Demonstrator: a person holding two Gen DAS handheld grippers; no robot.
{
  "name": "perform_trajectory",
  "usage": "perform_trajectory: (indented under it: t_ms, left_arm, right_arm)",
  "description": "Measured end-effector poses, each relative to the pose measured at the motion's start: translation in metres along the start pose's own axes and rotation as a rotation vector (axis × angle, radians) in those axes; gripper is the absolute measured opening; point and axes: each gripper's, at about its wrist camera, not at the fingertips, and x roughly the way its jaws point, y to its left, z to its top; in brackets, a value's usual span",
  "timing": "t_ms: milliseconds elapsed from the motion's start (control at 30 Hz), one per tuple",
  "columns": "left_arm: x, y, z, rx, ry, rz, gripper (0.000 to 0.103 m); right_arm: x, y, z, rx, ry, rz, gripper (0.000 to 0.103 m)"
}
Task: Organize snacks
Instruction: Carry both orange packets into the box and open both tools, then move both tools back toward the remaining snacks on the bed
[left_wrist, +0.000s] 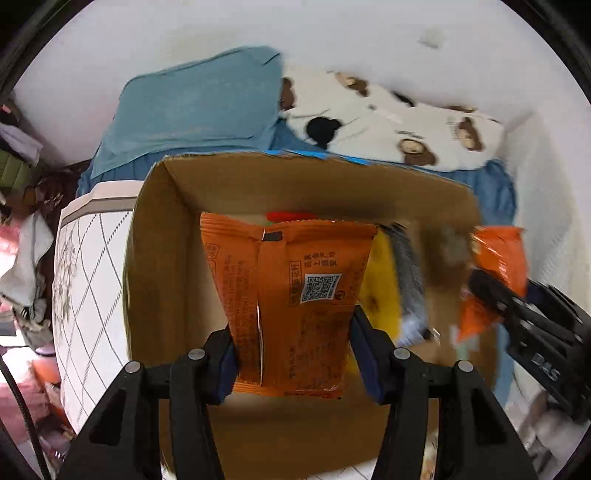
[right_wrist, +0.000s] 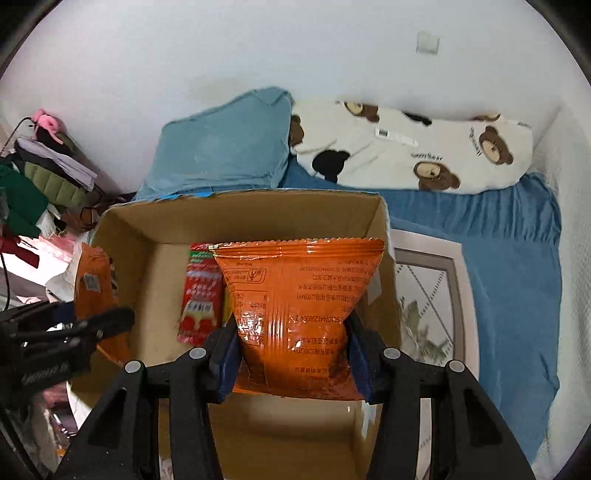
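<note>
My left gripper (left_wrist: 291, 354) is shut on an orange snack bag (left_wrist: 291, 295) with a QR code, held over the open cardboard box (left_wrist: 162, 236). My right gripper (right_wrist: 291, 354) is shut on another orange snack bag (right_wrist: 299, 306), held over the same box (right_wrist: 140, 236). A red snack packet (right_wrist: 199, 295) and a yellow packet (left_wrist: 380, 295) lie inside the box. In the left wrist view the right gripper (left_wrist: 498, 295) shows at the right with its orange bag (left_wrist: 502, 254), blurred. In the right wrist view the left gripper (right_wrist: 99, 325) shows at the left with its bag (right_wrist: 92, 284).
The box sits on a patterned white surface (right_wrist: 428, 295) on a bed with a blue sheet (right_wrist: 509, 258). A blue pillow (right_wrist: 221, 144) and a bear-print blanket (right_wrist: 413, 147) lie behind the box. Clothes (right_wrist: 40, 173) are piled at the left by the white wall.
</note>
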Motion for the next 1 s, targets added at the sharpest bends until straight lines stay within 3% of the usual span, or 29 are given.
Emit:
perform_trajectory:
  t_ms: [67, 100, 133, 167, 200, 233, 267, 600, 1000]
  left_arm:
    - [0.013, 0.006, 0.013, -0.006, 0.019, 0.026, 0.051]
    - [0.018, 0.009, 0.017, -0.012, 0.026, 0.029, 0.052]
    - [0.024, 0.013, 0.022, -0.022, 0.041, 0.026, 0.054]
    - [0.027, 0.015, 0.026, -0.028, 0.046, 0.023, 0.058]
    - [0.029, 0.017, 0.029, -0.03, 0.045, 0.028, 0.076]
    - [0.03, 0.019, 0.031, -0.032, 0.044, 0.03, 0.093]
    - [0.031, 0.021, 0.031, -0.037, 0.039, 0.031, 0.096]
    - [0.034, 0.02, 0.004, -0.061, 0.027, -0.022, 0.097]
    - [0.02, 0.014, -0.042, -0.046, -0.013, 0.016, 0.097]
  right_arm:
    - [0.017, -0.008, 0.018, 0.02, 0.025, -0.006, 0.054]
    - [0.023, -0.012, 0.022, 0.03, 0.039, 0.004, 0.061]
    - [0.033, -0.017, 0.029, 0.048, 0.067, -0.003, 0.081]
    - [0.043, -0.02, 0.034, 0.055, 0.09, -0.011, 0.09]
    - [0.047, -0.021, 0.035, 0.057, 0.097, -0.009, 0.094]
    - [0.049, -0.022, 0.034, 0.059, 0.098, -0.011, 0.094]
    - [0.052, -0.022, 0.034, 0.054, 0.102, -0.015, 0.094]
    - [0.051, -0.014, -0.001, 0.054, 0.099, -0.008, 0.096]
    - [0.024, 0.0, -0.055, 0.045, 0.07, -0.012, 0.096]
